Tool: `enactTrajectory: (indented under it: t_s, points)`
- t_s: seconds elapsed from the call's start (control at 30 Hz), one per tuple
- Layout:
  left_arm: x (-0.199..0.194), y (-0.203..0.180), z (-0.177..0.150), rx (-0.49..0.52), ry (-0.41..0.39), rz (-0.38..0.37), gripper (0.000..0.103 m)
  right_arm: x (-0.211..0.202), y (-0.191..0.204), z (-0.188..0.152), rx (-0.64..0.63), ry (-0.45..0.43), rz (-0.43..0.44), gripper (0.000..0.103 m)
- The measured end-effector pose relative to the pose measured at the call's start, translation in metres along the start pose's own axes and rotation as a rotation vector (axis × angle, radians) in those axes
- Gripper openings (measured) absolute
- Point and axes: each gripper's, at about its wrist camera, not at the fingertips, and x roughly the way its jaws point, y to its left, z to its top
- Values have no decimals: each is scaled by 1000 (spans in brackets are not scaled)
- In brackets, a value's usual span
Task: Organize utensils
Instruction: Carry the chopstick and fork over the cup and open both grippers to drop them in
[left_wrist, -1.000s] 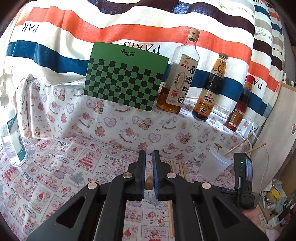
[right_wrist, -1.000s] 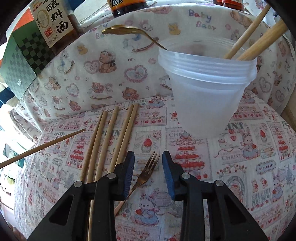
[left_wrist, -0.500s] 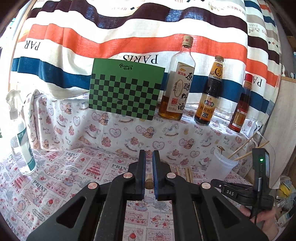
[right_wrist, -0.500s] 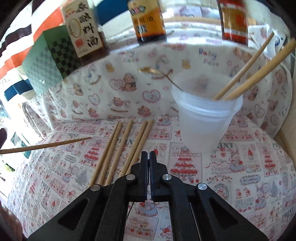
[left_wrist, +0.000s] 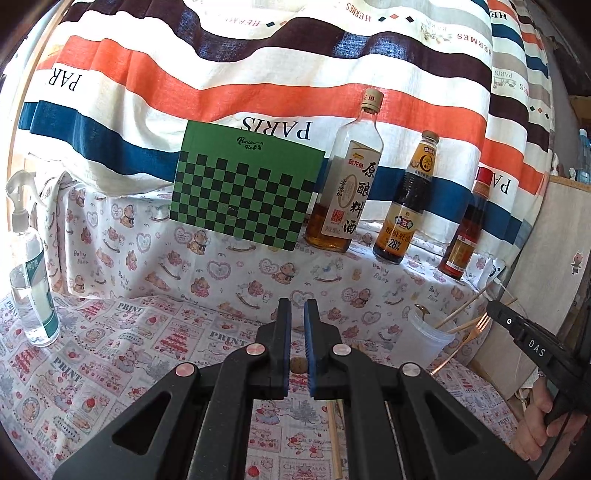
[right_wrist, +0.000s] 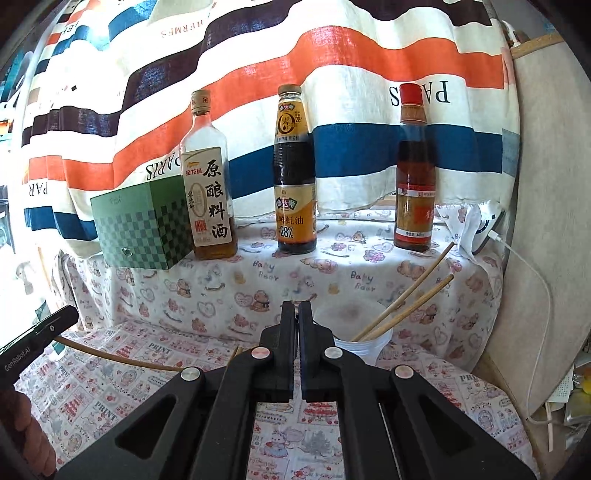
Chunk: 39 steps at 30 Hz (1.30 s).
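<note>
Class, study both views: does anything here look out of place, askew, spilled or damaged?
The striped cloth hangs upside down: its PARIS lettering reads inverted. Two chopsticks lean askew in the cup. Nothing looks spilled or broken.

Home kitchen corner, sauce bottles (right_wrist: 294, 177), tablecloth (left_wrist: 110, 354)

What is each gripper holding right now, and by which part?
Left gripper: a chopstick, pinched at one end. Right gripper: the fork, pinched close to its tines, handle hanging down.
</note>
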Motion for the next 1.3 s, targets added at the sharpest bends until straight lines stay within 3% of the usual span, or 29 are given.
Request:
enactTrajectory:
  t_s: [0.2, 0.33, 0.57, 0.8, 0.93, 1.03, 1.2, 1.3]
  points:
    - [-9, -7, 5, -5, -14, -59, 6, 6, -23, 1, 87, 13, -3, 2]
    - [-5, -23, 21, 21, 5, -42, 6, 2, -35, 12, 114, 14, -11, 2]
    - [-4, -64, 60, 78, -22, -65, 6, -18, -56, 43, 115, -67, 0, 2]
    - [12, -110, 88, 136, -22, -80, 6, -9, -76, 72, 154, -113, -44, 2]
    - [36, -131, 107, 165, 16, -153, 6, -3, -92, 82, 180, -137, -48, 2]
    - [55, -148, 120, 167, 37, -159, 6, 11, -108, 82, 214, -96, -29, 2]
    - [74, -174, 133, 162, -21, -148, 6, 30, -129, 77, 239, -43, -51, 2]
    - [86, -183, 138, 126, -26, -140, 6, 39, -142, 73, 293, 12, -16, 2]
